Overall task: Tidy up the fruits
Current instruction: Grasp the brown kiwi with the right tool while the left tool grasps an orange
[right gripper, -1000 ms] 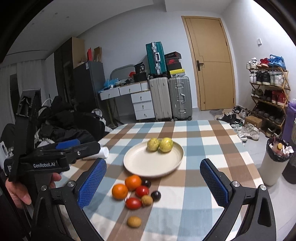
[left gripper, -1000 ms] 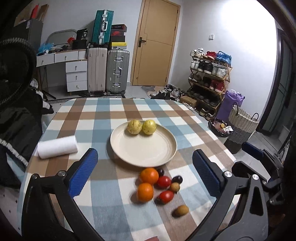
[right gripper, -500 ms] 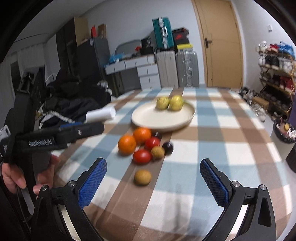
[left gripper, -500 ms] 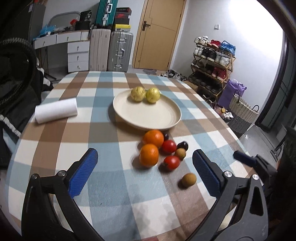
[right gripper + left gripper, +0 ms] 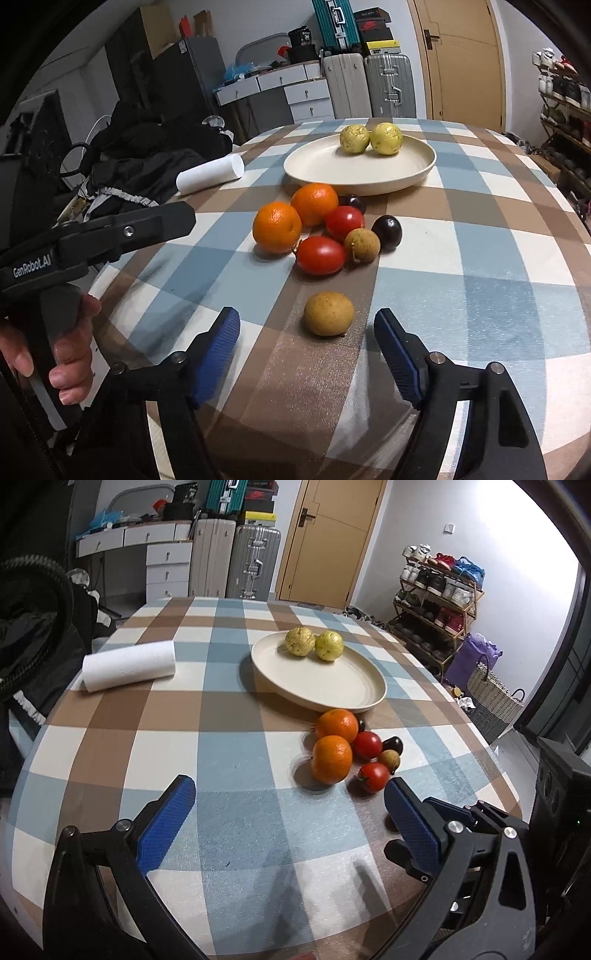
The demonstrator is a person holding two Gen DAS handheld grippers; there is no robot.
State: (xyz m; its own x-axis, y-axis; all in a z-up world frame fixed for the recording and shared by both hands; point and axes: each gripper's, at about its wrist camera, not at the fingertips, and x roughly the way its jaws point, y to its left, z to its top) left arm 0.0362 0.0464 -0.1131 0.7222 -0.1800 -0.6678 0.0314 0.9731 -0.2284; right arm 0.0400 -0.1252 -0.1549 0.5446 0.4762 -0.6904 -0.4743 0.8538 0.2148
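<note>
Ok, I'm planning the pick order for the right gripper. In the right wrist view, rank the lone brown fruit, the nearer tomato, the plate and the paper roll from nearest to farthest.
1. lone brown fruit, just ahead of the right gripper, between its open fingers.
2. nearer tomato, front of the cluster.
3. plate, behind the cluster.
4. paper roll, far left by the table edge; too close to the plate to rank surely.

A checked-cloth table [image 5: 236,746] carries a plate [image 5: 325,694], paper roll [image 5: 129,666] and loose fruit [image 5: 321,225].
</note>
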